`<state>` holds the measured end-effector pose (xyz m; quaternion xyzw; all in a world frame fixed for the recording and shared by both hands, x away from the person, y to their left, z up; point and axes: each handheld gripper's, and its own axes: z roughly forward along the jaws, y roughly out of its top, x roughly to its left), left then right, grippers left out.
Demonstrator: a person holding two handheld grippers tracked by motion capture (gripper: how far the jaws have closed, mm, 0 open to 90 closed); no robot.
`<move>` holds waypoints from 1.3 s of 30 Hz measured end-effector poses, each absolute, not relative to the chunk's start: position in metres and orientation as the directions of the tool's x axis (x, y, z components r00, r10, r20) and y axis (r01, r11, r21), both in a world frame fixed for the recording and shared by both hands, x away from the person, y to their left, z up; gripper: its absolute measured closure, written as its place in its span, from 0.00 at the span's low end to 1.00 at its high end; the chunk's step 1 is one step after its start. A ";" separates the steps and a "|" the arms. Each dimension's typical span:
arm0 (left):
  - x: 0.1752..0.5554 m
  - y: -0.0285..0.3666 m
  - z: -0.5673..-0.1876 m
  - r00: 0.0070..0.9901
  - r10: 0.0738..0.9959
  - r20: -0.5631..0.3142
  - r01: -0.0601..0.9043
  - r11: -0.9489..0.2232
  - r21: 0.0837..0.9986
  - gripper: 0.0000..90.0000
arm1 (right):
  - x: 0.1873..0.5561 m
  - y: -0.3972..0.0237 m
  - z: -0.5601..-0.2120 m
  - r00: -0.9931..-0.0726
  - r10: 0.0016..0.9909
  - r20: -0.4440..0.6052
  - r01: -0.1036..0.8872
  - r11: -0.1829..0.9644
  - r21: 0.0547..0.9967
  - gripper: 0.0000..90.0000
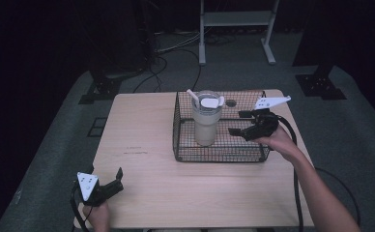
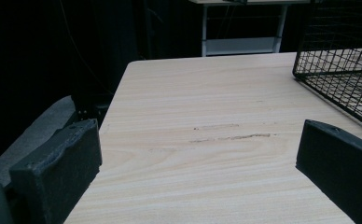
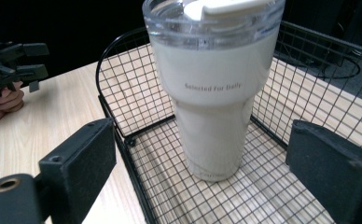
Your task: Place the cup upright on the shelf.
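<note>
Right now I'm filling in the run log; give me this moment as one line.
tumbler: upright in wire basket | right gripper: open, beside tumbler, not touching | left gripper: open, empty, near table corner

Bare table [image 1: 142, 159] before left tongs [image 2: 198, 154], wire basket [image 1: 219, 155] walls ringing the upright tumbler [image 3: 214, 93], top open

A black wire basket [image 1: 219, 153] is set on the far right part of the pale wooden surface [image 1: 142, 159]. A cream tumbler [image 1: 206, 126] with a clear lid is stood upright inside the basket, near its left wall.
</note>
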<state>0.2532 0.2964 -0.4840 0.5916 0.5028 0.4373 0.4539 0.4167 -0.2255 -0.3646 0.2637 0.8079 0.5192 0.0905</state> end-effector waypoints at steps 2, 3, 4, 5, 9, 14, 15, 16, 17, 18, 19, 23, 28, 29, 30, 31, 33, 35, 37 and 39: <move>0.253 0.296 -0.484 0.111 0.992 0.062 0.195 -0.083 0.977 0.00 | 0.415 -0.227 -0.366 -0.843 0.521 0.134 0.339 0.320 0.885 0.09; 0.253 0.296 -0.484 0.111 0.992 0.062 0.195 -0.083 0.977 0.00 | 0.413 -0.228 -0.366 -0.843 0.520 0.135 0.339 0.319 0.885 0.09; 0.253 0.296 -0.484 0.111 0.992 0.061 0.196 -0.082 0.977 0.00 | 0.412 -0.229 -0.367 -0.843 0.520 0.137 0.340 0.319 0.884 0.09; 0.253 0.296 -0.484 0.111 0.992 0.062 0.197 -0.083 0.977 0.00 | 0.411 -0.230 -0.367 -0.842 0.521 0.139 0.343 0.319 0.884 0.09; 0.253 0.296 -0.484 0.112 0.992 0.063 0.197 -0.084 0.977 0.00 | 0.406 -0.234 -0.367 -0.842 0.522 0.138 0.342 0.317 0.885 0.09; 0.253 0.295 -0.484 0.111 0.992 0.066 0.197 -0.087 0.977 0.00 | 0.400 -0.239 -0.367 -0.840 0.524 0.139 0.345 0.318 0.883 0.09; 0.253 0.295 -0.484 0.111 0.992 0.066 0.197 -0.087 0.977 0.00 | 0.399 -0.240 -0.367 -0.841 0.524 0.137 0.342 0.317 0.885 0.09; 0.253 0.295 -0.484 0.111 0.992 0.066 0.196 -0.087 0.977 0.00 | 0.398 -0.241 -0.367 -0.841 0.524 0.137 0.341 0.316 0.885 0.09; 0.253 0.295 -0.484 0.111 0.992 0.067 0.196 -0.088 0.977 0.00 | 0.396 -0.242 -0.367 -0.841 0.524 0.134 0.339 0.318 0.885 0.09; 0.253 0.295 -0.484 0.111 0.992 0.067 0.196 -0.088 0.977 0.00 | 0.395 -0.243 -0.367 -0.840 0.526 0.135 0.340 0.315 0.886 0.09; 0.254 0.295 -0.484 0.111 0.992 0.068 0.197 -0.089 0.976 0.00 | 0.393 -0.245 -0.368 -0.841 0.525 0.133 0.338 0.316 0.887 0.09; 0.254 0.295 -0.484 0.112 0.991 0.070 0.197 -0.092 0.976 0.00 | 0.388 -0.249 -0.370 -0.837 0.529 0.137 0.342 0.311 0.887 0.09; 0.254 0.295 -0.484 0.110 0.991 0.073 0.198 -0.094 0.976 0.00 | 0.382 -0.255 -0.371 -0.837 0.531 0.134 0.338 0.307 0.890 0.09; 0.254 0.294 -0.484 0.111 0.991 0.074 0.198 -0.095 0.976 0.00 | 0.380 -0.256 -0.371 -0.837 0.530 0.136 0.338 0.306 0.890 0.09; 0.253 0.294 -0.484 0.111 0.991 0.075 0.200 -0.096 0.975 0.00 | 0.378 -0.258 -0.371 -0.838 0.530 0.132 0.334 0.305 0.892 0.09; 0.254 0.294 -0.484 0.110 0.991 0.075 0.200 -0.097 0.975 0.00 | 0.377 -0.258 -0.371 -0.838 0.529 0.136 0.336 0.303 0.892 0.09; 0.254 0.294 -0.484 0.110 0.991 0.077 0.200 -0.098 0.975 0.00 | 0.373 -0.260 -0.372 -0.840 0.527 0.131 0.331 0.304 0.893 0.09; 0.254 0.294 -0.484 0.111 0.991 0.080 0.199 -0.101 0.975 0.00 | 0.370 -0.262 -0.372 -0.841 0.526 0.128 0.326 0.303 0.895 0.09; 0.254 0.294 -0.484 0.110 0.991 0.080 0.200 -0.101 0.975 0.00 | 0.367 -0.263 -0.372 -0.842 0.525 0.125 0.322 0.304 0.897 0.09; 0.254 0.294 -0.484 0.110 0.991 0.080 0.199 -0.101 0.975 0.00 | 0.365 -0.265 -0.373 -0.842 0.526 0.123 0.321 0.305 0.897 0.09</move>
